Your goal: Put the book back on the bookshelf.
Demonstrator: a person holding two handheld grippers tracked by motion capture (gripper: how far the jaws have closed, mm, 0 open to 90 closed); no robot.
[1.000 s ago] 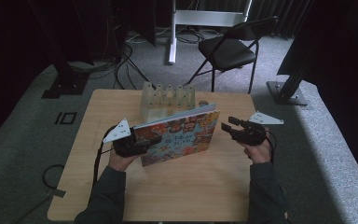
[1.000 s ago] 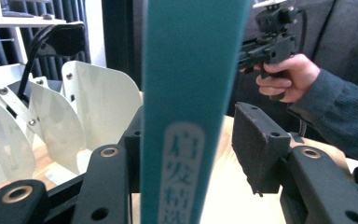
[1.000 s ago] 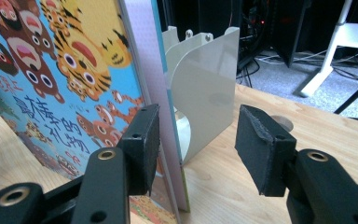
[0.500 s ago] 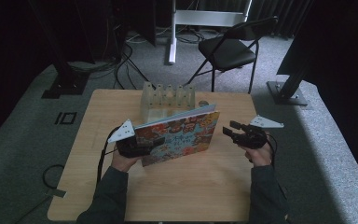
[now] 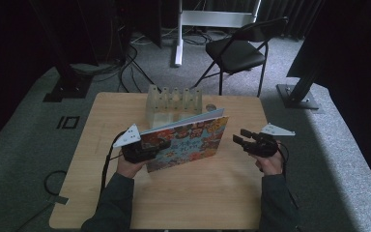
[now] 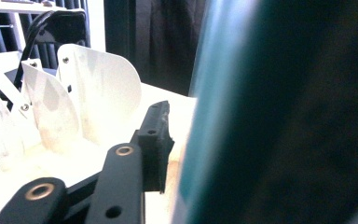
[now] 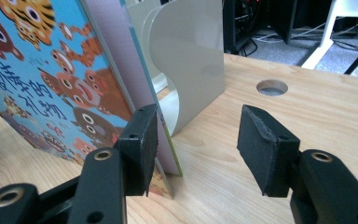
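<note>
Standing on its lower edge near the middle of the wooden table, the picture book leans with its colourful animal cover toward the person and its top edge tipped toward the far side. Just beyond it sits the white divider rack, whose curved plates rise close behind the book's back.

At the book's left end, the left gripper has its jaws around the cover edge; they have just been closing, and the book is between them. From its own camera one black pad stands on the rack side and the book's teal back looms large and blurred beside it (whether the pads already press on the cover I cannot tell).

On the right, the right gripper is held just beside the book's right edge without touching it in the high view. Its own camera shows the jaws standing about half apart, with nothing between them; the left pad lies right at the book's lower corner, and the other pad is over bare wood near a round hole in the tabletop.
</note>
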